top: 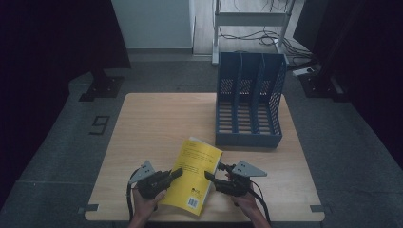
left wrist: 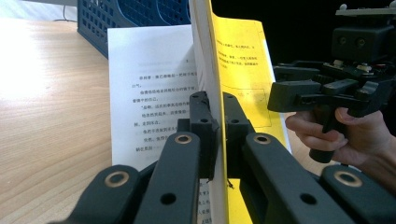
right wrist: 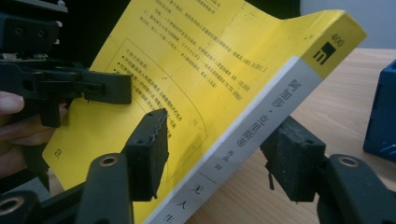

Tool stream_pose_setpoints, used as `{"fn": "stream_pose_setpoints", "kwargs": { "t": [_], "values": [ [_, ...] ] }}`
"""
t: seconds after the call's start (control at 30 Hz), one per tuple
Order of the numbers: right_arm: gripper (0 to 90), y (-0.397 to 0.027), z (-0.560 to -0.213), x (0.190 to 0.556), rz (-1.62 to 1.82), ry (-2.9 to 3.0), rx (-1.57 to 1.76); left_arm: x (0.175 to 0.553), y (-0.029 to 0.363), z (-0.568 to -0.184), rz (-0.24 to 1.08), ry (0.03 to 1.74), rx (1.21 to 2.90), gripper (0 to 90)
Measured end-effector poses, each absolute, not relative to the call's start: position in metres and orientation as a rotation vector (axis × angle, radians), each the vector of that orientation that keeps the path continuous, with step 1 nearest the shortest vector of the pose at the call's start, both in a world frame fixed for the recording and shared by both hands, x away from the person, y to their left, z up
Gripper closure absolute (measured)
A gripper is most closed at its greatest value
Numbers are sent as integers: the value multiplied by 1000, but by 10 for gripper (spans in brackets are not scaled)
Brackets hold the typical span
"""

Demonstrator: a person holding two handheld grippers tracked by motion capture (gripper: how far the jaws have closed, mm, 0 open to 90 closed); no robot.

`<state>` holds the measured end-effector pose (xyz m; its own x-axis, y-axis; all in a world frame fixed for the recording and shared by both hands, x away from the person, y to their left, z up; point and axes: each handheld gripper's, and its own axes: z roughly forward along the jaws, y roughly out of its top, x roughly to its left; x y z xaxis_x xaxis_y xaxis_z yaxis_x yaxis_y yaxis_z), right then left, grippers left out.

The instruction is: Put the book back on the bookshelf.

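Note:
A yellow paperback book (top: 195, 173) lies near the table's front edge, its left side lifted. My left gripper (top: 177, 174) is shut on the raised yellow cover (left wrist: 243, 60), pinching it upright between the pads (left wrist: 218, 116), while a white printed page (left wrist: 149, 84) lies flat beside it. My right gripper (top: 213, 172) straddles the book's grey spine (right wrist: 219, 154). One pad stands over the cover and the other stands off the spine with a gap, so it is open with the book between its jaws. The left gripper (right wrist: 116, 86) holds the cover's far edge.
A blue slotted file holder (top: 249, 102) with three compartments stands at the back right of the wooden table (top: 157, 123). Its corner (right wrist: 383, 116) is close to the right of the book. Bare wood stretches left and behind the book.

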<state>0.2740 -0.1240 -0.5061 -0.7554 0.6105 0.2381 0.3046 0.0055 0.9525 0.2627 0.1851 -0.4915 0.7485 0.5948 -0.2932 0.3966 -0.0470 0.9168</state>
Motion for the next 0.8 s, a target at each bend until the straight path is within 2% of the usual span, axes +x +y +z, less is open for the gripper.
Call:
{"fn": "stream_pose_setpoints", "kwargs": {
  "t": [0.3,0.47,0.6,0.8],
  "values": [
    [520,-123,-505,272,1784,2039,931,262,184,-491,175,768,1671,871],
    [536,-121,-503,271,1750,2037,946,264,184,-492,171,783,1670,868],
    [578,-119,-499,268,1747,2023,908,266,185,-494,193,809,1676,804],
    [584,-116,-490,262,1679,2024,838,268,185,-495,200,815,1676,765]
  ]
}}
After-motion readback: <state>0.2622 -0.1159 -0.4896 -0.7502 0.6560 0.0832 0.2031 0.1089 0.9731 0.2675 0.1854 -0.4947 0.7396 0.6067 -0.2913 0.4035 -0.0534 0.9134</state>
